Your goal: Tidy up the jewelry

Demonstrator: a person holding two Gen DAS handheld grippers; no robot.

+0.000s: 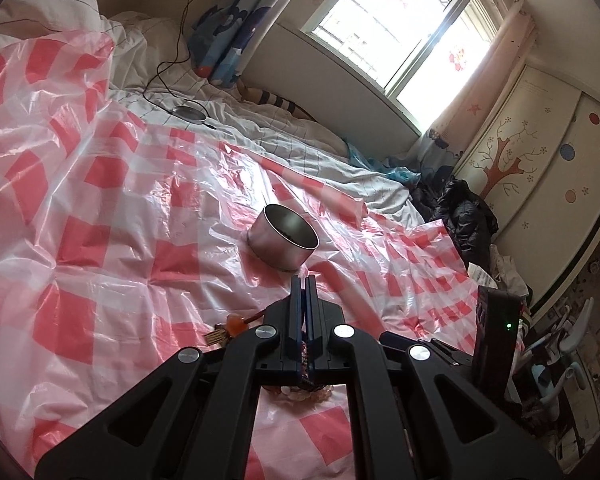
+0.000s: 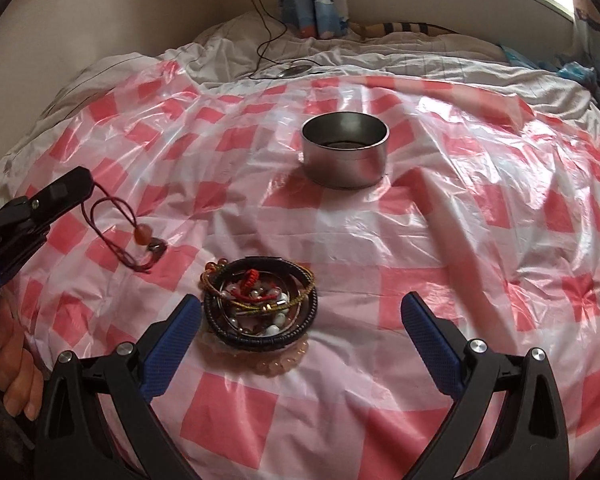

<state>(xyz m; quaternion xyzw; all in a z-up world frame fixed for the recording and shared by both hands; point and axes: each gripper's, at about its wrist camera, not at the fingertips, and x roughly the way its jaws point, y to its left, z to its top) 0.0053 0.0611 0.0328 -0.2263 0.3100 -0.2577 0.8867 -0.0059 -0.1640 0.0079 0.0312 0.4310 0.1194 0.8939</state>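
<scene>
A round metal tin (image 2: 345, 156) stands open on the red-and-white checked plastic sheet (image 2: 460, 220); it also shows in the left wrist view (image 1: 282, 237). A pile of bracelets and bead strings (image 2: 259, 302) lies in front of it. My right gripper (image 2: 300, 320) is open, low over the sheet, with its left finger beside the pile. My left gripper (image 1: 304, 292) is shut on a dark red cord with an orange bead (image 2: 142, 236), which hangs from its tip (image 2: 74, 188) at the left; the bead also shows in the left wrist view (image 1: 236, 323).
The sheet covers a bed with white bedding (image 2: 380, 60). A black cable and a round disc (image 2: 292, 70) lie behind the sheet. A window (image 1: 400, 20), a curtain (image 1: 236, 20) and a wardrobe (image 1: 540, 152) stand beyond. Dark clothes (image 1: 464, 212) are piled at the bed's edge.
</scene>
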